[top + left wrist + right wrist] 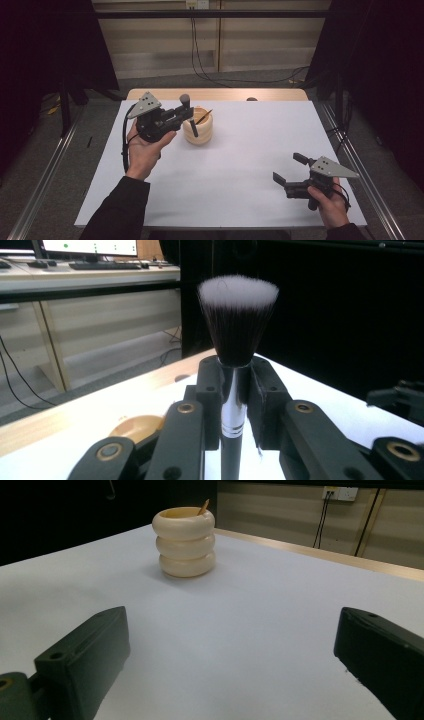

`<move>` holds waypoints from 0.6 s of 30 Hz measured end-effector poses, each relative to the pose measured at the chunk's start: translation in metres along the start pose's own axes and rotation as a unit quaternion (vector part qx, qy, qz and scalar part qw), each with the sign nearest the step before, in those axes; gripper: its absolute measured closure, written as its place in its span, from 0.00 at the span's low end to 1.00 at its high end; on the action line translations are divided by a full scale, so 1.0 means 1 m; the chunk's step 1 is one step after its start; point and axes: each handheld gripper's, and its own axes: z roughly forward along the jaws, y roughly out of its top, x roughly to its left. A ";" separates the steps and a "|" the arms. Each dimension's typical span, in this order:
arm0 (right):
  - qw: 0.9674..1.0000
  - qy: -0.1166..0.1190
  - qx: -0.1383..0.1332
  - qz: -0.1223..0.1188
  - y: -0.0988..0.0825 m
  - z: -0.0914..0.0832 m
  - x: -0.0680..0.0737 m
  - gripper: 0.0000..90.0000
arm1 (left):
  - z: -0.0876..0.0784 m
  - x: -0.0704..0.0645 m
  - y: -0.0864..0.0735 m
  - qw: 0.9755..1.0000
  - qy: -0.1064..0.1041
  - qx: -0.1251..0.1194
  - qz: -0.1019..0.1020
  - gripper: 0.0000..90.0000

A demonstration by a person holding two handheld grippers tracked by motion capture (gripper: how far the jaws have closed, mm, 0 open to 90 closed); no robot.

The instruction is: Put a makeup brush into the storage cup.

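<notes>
At the near edge of the white bench (240,165), around five o'clock, the right tool (290,169) rests low in a hand with its jaws spread wide and nothing between them. Farther in, at about ten o'clock, the left tool (186,114) is held up off the bench, its jaws clamped on the shaft of a makeup brush (235,340). The brush stands nearly upright, its long axis running top to bottom, with the white-tipped bristles pointing up and the black handle reaching down in front of a cream ribbed cup (198,127). A thin wooden stick (204,117) leans out of the cup toward two o'clock.
</notes>
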 end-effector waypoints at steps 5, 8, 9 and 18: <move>1.000 -0.001 -0.005 0.002 -0.002 -0.002 0.001 0.01 | 0.005 0.005 0.004 1.000 0.003 0.002 0.006 0.86; 1.000 0.002 -0.006 0.001 -0.002 0.000 0.002 0.01 | 0.008 0.008 0.006 1.000 0.003 -0.003 0.000 0.86; 1.000 0.001 -0.005 0.004 -0.002 0.000 0.002 0.01 | 0.009 0.009 0.006 1.000 0.001 -0.007 -0.003 0.86; 1.000 0.000 -0.014 0.014 -0.001 -0.001 0.000 0.01 | 0.020 0.022 0.012 1.000 0.021 -0.003 0.000 0.86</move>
